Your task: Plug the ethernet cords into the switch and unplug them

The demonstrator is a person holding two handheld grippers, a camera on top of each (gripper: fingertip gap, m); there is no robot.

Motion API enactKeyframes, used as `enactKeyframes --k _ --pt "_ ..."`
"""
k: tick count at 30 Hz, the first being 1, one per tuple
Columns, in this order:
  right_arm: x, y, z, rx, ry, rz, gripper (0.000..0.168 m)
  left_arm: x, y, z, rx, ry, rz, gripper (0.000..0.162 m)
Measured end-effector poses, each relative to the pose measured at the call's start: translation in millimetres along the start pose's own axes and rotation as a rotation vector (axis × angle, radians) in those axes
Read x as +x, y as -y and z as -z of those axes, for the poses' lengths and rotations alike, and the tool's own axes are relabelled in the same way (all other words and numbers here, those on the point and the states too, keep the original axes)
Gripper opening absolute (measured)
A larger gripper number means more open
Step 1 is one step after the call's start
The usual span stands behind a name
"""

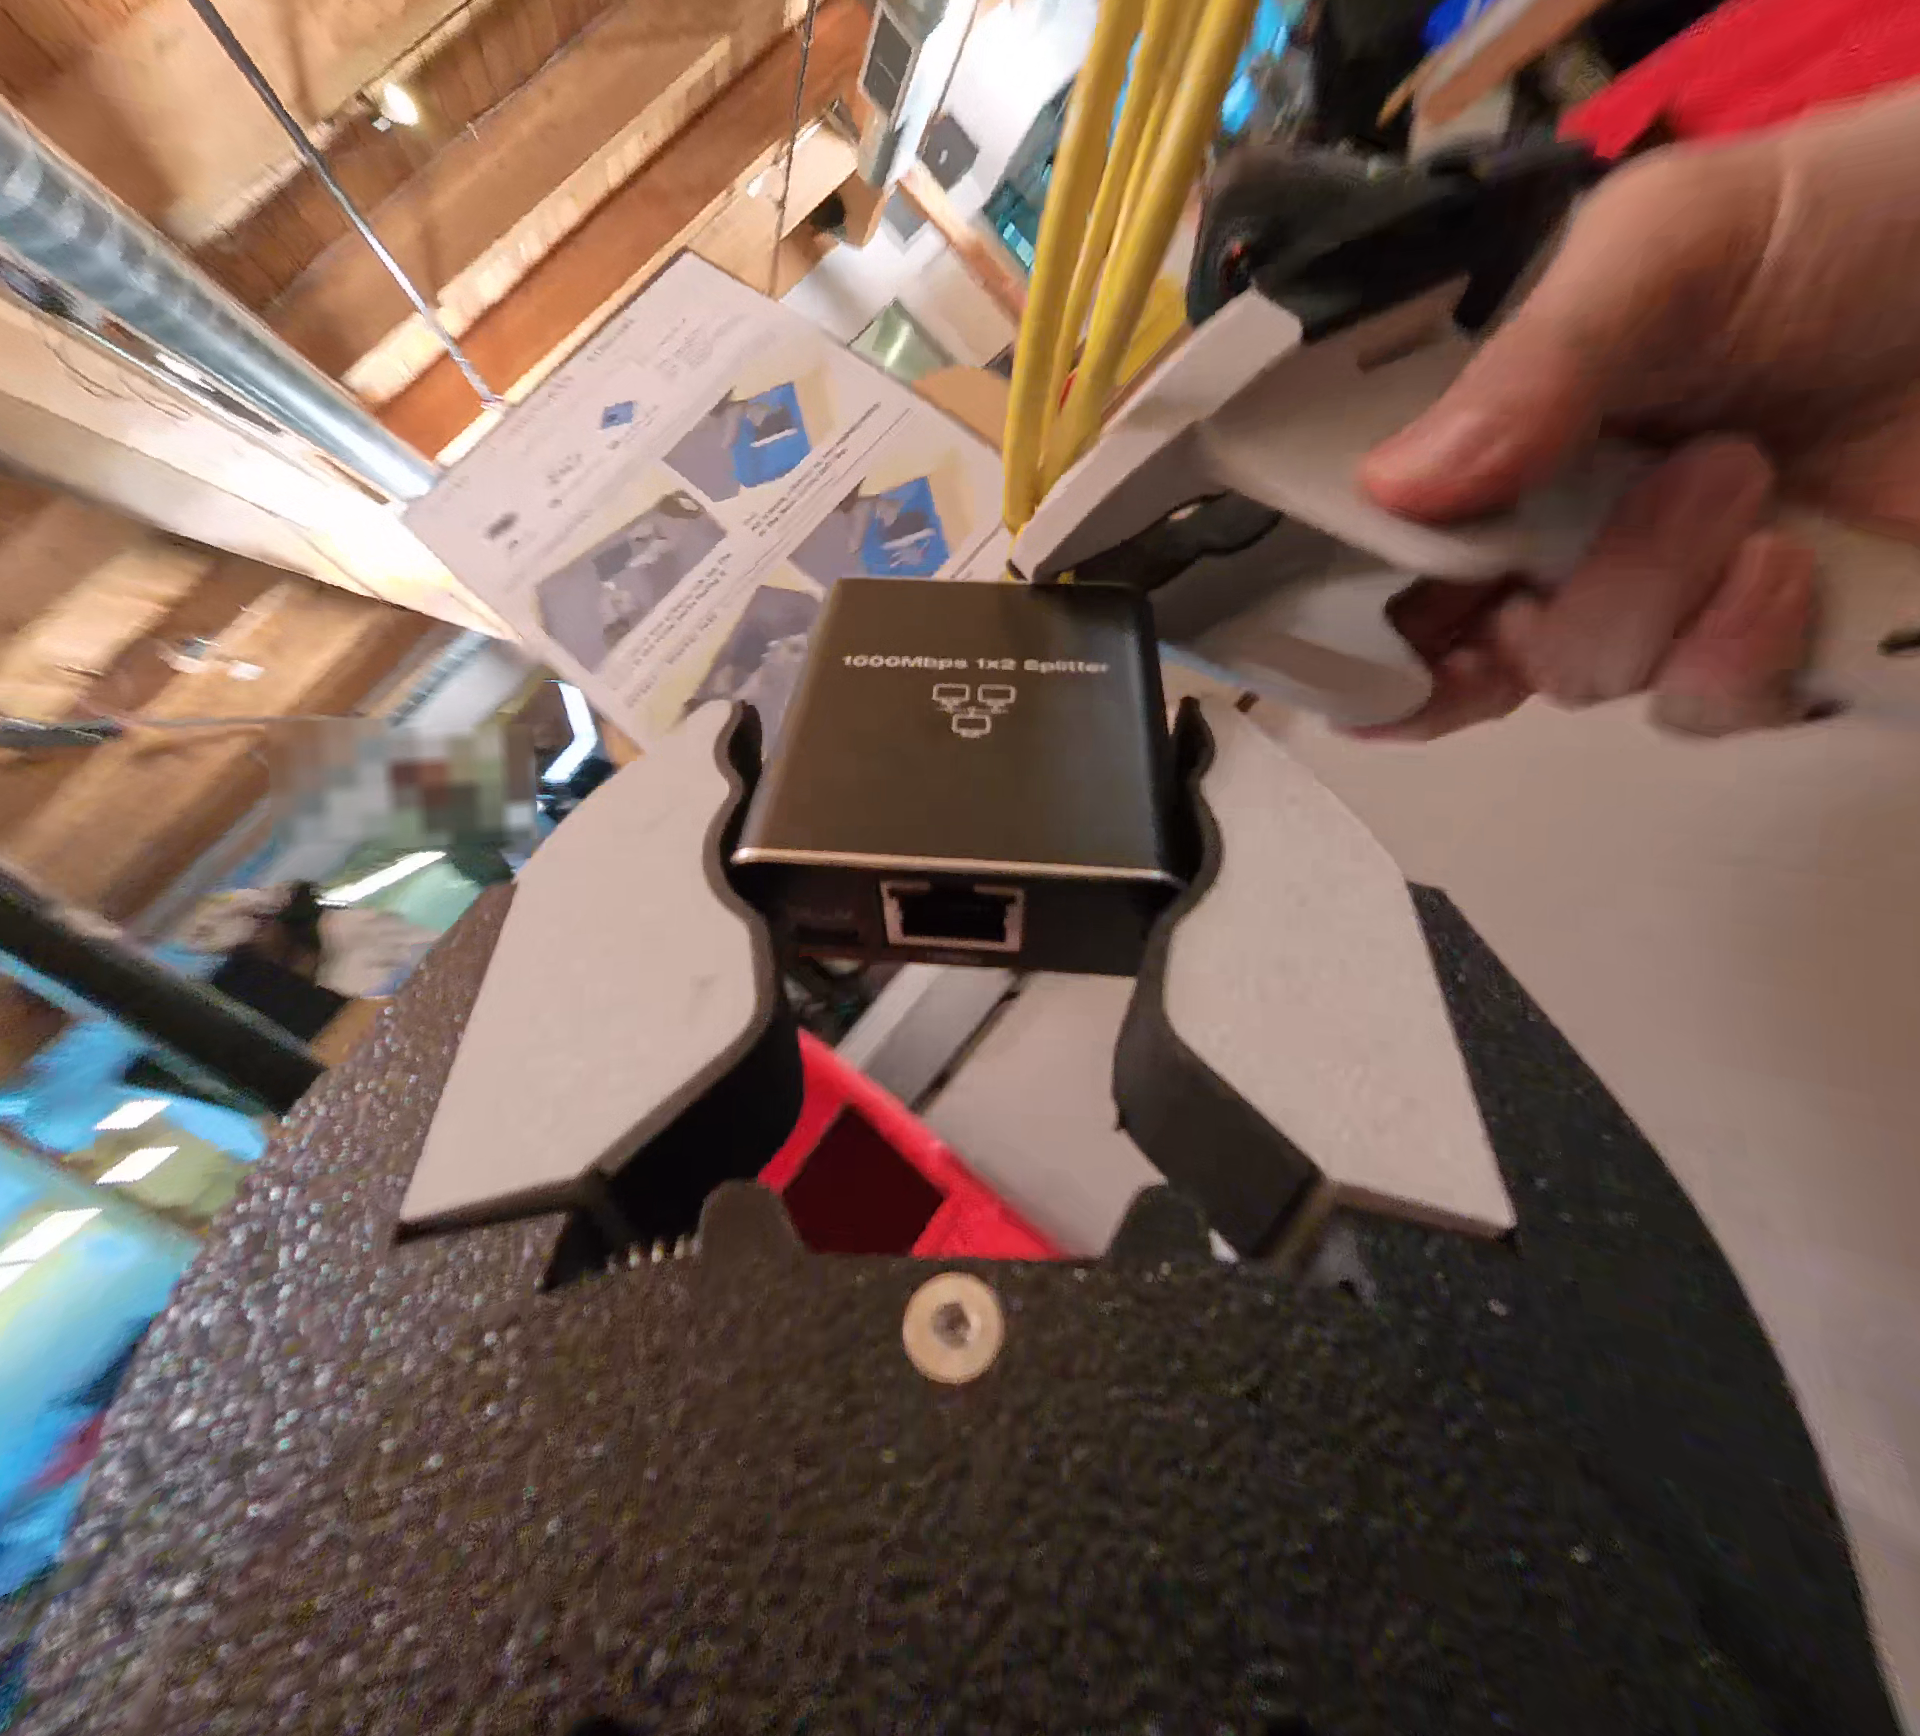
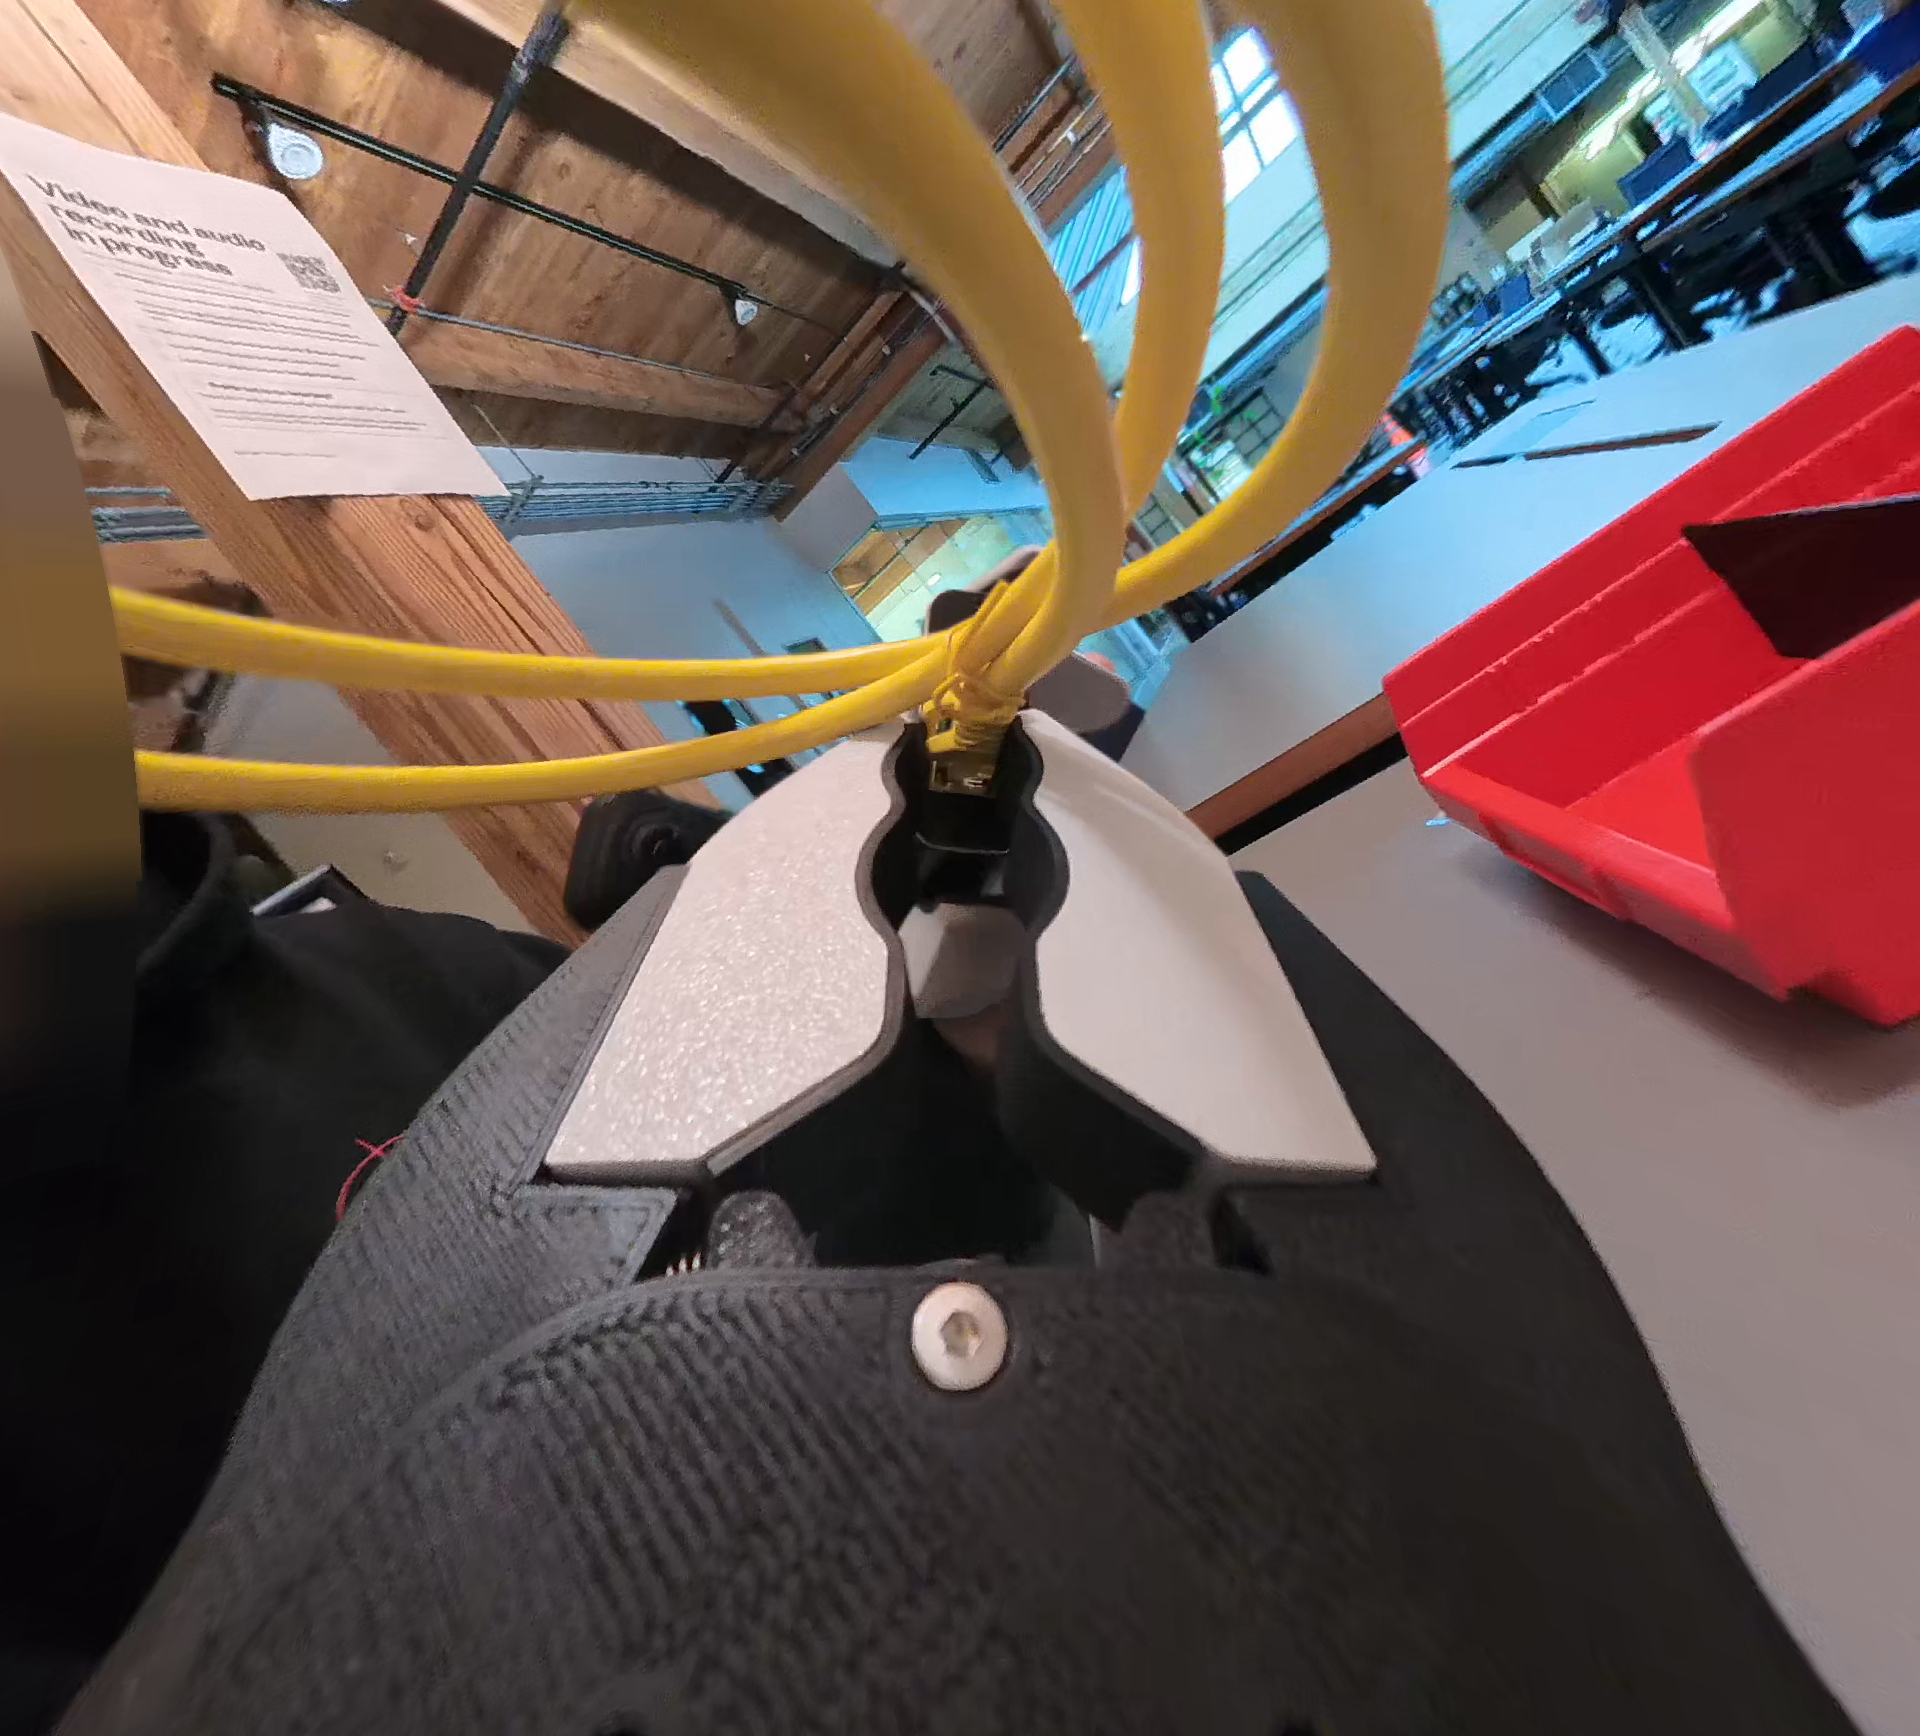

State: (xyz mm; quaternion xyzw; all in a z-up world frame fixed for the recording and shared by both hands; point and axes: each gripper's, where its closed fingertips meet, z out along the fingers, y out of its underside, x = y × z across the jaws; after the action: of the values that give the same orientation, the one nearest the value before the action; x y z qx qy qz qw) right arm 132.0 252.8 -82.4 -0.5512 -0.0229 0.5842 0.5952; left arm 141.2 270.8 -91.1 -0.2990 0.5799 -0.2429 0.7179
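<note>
the left gripper [image 1: 961,813] has its jaws clamped on the two long sides of a small black switch [image 1: 961,730], which sits lifted off the bench [image 1: 1662,1011] at the centre of the left wrist view. the switch's near end faces the camera and shows one empty port [image 1: 953,914] with a smaller socket at its 9 o'clock. at the switch's far end, toward 1 o'clock, the right gripper [image 1: 1049,548] meets it, held by a person's hand [image 1: 1662,439]. a bundle of yellow ethernet cords [image 1: 1101,180] rises from that far end toward 12 o'clock. behind the switch, at 10 o'clock, stands a printed sheet [image 1: 707,481] with photos. part of a red bin [image 1: 894,1177] shows below the switch, between the gripper's fingers.

in the right wrist view the right gripper [image 2: 961,793] has its jaws closed on a yellow plug [image 2: 961,751] where the ethernet cords [image 2: 831,232] gather; the cords loop away toward 9 o'clock and up over 12 o'clock. whether the plug is seated in the switch cannot be told. the red bin [image 2: 1714,751] rests on the grey bench [image 2: 1558,1271] at 3 o'clock, well apart from the gripper. a paper notice [image 2: 229,315] hangs on a wooden post [image 2: 436,626] at 10 o'clock.
</note>
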Motion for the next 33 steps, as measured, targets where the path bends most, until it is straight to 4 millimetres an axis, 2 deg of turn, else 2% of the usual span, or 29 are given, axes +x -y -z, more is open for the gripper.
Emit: enactKeyframes --k 1,4,8,9,13,15,18,20,23,25,27,29,30,33 --pt "0.8 0.1 0.3 0.004 0.011 -0.024 0.015 -0.5 -0.4 0.2 -0.014 0.018 -0.054 0.075" --pt "0.0 0.0 -0.4 -0.010 -0.001 0.016 0.014 0.7 -1.3 -0.8 -0.007 0.013 -0.019 0.076" --pt "13.5 0.8 6.4 -0.015 -0.062 0.043 0.015 11.4 -10.5 -10.0 0.010 -0.085 0.299 0.075" --pt "15.3 0.3 7.5 -0.024 -0.071 0.043 0.015 12.3 -12.1 -10.6 0.010 -0.092 0.318 0.075" --pt "8.4 0.2 6.0 -0.020 -0.010 -0.012 0.014 6.2 -8.2 -7.0 -0.044 -0.004 0.014 0.076" --pt "9.3 -0.8 5.5 -0.023 -0.011 -0.019 0.014 6.5 -9.2 -6.2 -0.039 -0.011 0.024 0.076" --pt "14.0 0.9 7.9 -0.004 -0.023 -0.030 0.015 11.6 -10.1 -9.8 -0.002 -0.082 0.284 0.075" --pt "15.8 0.9 9.1 -0.015 -0.045 -0.016 0.015 13.4 -10.9 -10.8 0.016 -0.103 0.365 0.075" --pt "14.0 -0.3 9.2 -0.022 -0.025 -0.022 0.014 9.8 -13.2 -8.6 -0.055 -0.029 0.068 0.076" --pt "12.5 -1.9 7.5 -0.036 -0.020 -0.016 0.014 7.3 -13.8 -6.3 -0.068 -0.009 -0.022 0.075" --pt "13.1 -2.0 7.5 -0.038 -0.024 -0.011 0.014 8.4 -13.5 -6.8 -0.056 -0.035 0.049 0.075" --pt "13.9 -0.3 8.9 -0.038 -0.040 0.008 0.014 12.4 -11.2 -9.3 -0.019 -0.095 0.269 0.075" --pt "14.7 0.5 9.6 -0.033 -0.052 0.022 0.015 13.6 -12.0 -10.7 -0.018 -0.104 0.309 0.075" --pt "9.6 0.2 11.7 -0.028 0.024 -0.023 0.015 13.0 -7.3 -10.1 -0.050 -0.055 0.144 0.075"
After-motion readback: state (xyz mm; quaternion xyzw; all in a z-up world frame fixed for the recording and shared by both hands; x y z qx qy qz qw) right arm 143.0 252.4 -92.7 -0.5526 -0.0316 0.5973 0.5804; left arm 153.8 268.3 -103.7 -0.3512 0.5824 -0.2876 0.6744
